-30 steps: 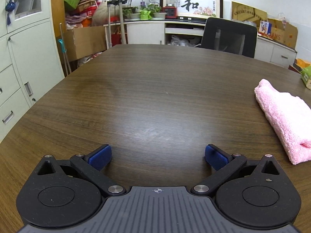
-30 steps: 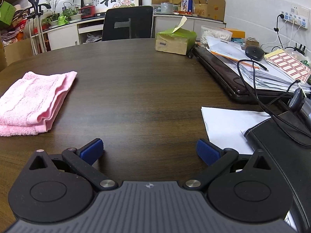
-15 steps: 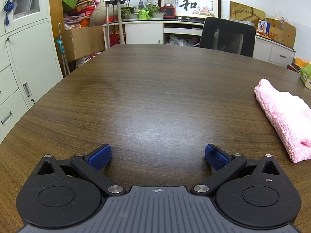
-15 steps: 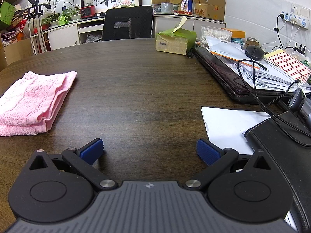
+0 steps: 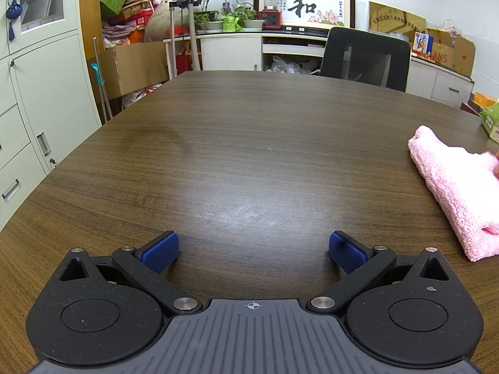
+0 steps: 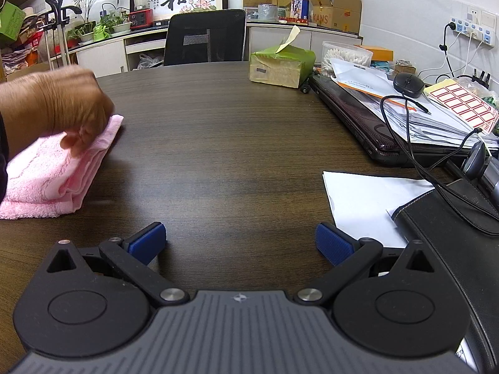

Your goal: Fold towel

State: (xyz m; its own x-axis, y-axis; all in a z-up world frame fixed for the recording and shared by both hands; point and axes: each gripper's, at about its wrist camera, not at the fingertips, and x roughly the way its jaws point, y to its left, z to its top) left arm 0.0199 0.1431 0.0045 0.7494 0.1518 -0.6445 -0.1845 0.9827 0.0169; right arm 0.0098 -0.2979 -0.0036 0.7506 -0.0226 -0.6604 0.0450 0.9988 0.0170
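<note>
Newly arrived, a bare hand presses the folded pink towel mid-desk, probably resetting it. Both grippers, left and right, rest at the near edge, jaws spread, empty.

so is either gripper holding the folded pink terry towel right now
No, the left gripper and right gripper sit open over bare table, while a bare hand touches the folded pink terry towel.

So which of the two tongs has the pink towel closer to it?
Neither clearly. The pink towel lies between them, off the left tongs' right side and the right tongs' left side; both are open, and a bare hand touches the towel.
</note>
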